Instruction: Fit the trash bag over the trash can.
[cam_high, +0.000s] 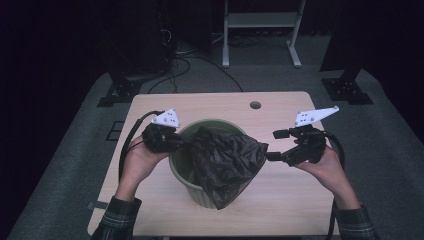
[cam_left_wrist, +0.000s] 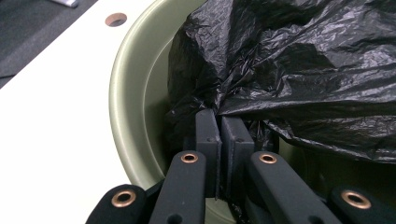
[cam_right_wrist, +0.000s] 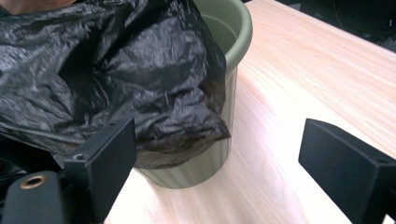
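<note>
Lining of the green bin at the table's middle is under way. The left gripper is clamped on the black bag's edge inside the left rim. The right gripper gapes wide just right of the bag. Next, I judge, it must pinch the right edge and stretch it over the rim.

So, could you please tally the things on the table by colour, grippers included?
Green: 1, the bin
Black: 3, the bag, the left gripper shut on the bag, the right gripper open
Total: 4
</note>
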